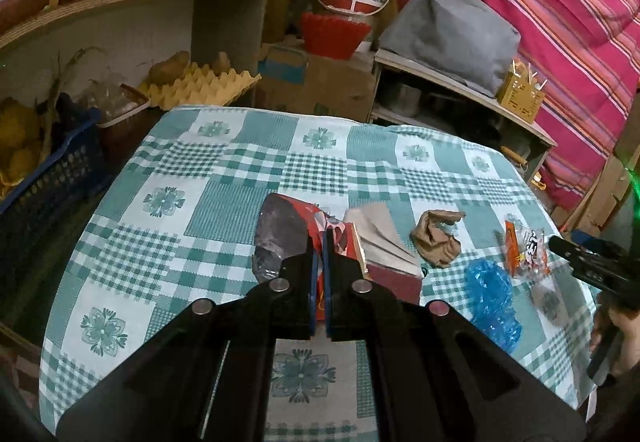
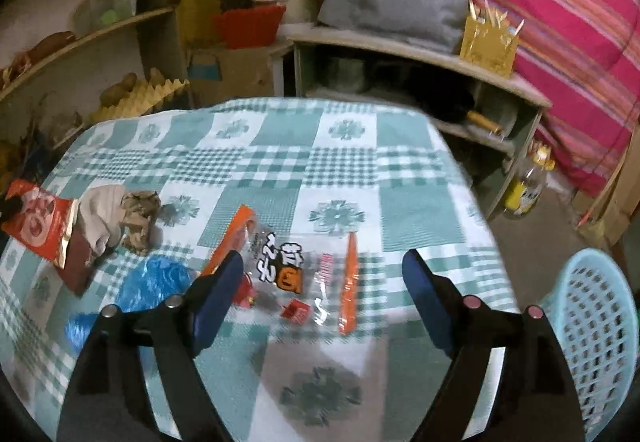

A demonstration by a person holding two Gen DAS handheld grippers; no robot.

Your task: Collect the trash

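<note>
Red snack bag pinched in left claw, right claw wide, empty

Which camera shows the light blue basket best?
The right wrist view. The light blue basket stands at its lower right, beside the table, with its holed wall plain to see. The left wrist view does not show it at all.

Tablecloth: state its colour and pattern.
The tablecloth is teal-green and white patchwork checks with flower squares, seen best in the left wrist view.
</note>
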